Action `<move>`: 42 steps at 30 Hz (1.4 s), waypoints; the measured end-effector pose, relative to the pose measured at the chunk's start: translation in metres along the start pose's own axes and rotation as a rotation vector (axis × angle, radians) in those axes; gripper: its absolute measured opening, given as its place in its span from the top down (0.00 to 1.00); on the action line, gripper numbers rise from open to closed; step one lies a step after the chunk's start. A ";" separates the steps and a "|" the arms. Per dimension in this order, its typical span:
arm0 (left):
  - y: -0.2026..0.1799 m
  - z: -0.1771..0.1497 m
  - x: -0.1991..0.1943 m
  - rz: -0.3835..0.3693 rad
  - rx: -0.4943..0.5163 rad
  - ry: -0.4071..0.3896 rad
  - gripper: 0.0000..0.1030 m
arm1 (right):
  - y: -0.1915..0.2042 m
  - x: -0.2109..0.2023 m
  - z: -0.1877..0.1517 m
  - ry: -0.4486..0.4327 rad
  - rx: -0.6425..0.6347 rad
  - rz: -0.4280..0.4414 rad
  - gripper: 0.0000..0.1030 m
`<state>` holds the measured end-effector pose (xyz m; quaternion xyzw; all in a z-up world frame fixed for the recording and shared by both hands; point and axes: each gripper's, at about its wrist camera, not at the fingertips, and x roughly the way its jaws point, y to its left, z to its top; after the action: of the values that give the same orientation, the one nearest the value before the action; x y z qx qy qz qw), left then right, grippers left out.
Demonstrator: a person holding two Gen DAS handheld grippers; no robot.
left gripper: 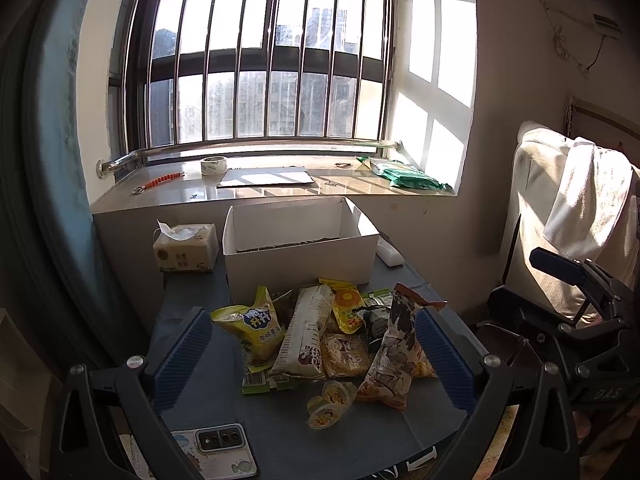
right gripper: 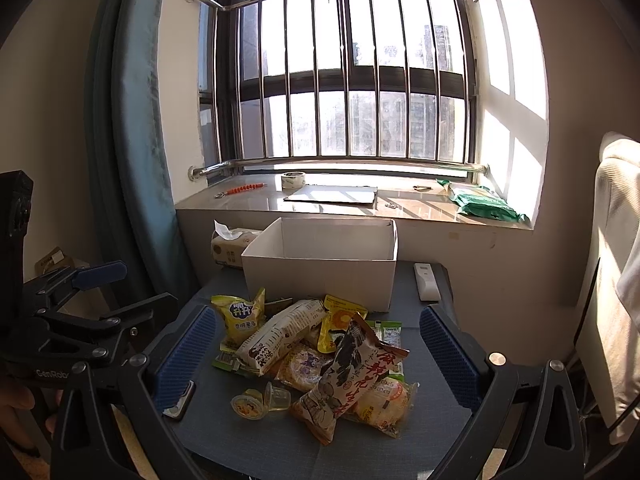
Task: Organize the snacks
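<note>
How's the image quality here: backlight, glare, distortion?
Left wrist view: the window is blown out, the snack pile sits dim but readable, and sun stripes glare on the sill. Right wrist view: same backlight, with fisheye bowing of the window bars, dark vignetted corners and legible print on the packets.

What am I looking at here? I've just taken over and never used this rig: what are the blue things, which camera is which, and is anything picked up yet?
No robot arm: a person carries a two-finger gripper in each hand, each with a fisheye camera looking along its fingers. The blue ridged pads are those fingers. One picture is from the left gripper, the other from the right gripper; both are open and hold nothing. Each also shows at the edge of the other's picture. On the dark table lies a pile of snack packets with small jelly cups in front. Behind stands an open white box, with a tissue pack on its left, a white remote on its right, and a phone near the front edge.
</note>
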<state>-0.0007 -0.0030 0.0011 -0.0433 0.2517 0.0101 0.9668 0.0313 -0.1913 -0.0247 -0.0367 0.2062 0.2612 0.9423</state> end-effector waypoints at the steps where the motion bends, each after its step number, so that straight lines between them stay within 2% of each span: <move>1: 0.000 0.000 0.000 0.000 0.000 0.000 0.00 | 0.000 0.000 0.000 -0.001 0.000 0.000 0.00; 42: -0.003 0.001 -0.002 -0.020 0.012 0.002 0.00 | -0.003 0.000 -0.002 0.000 0.010 -0.008 0.00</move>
<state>-0.0023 -0.0062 0.0030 -0.0400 0.2520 -0.0009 0.9669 0.0326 -0.1942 -0.0268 -0.0329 0.2073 0.2564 0.9435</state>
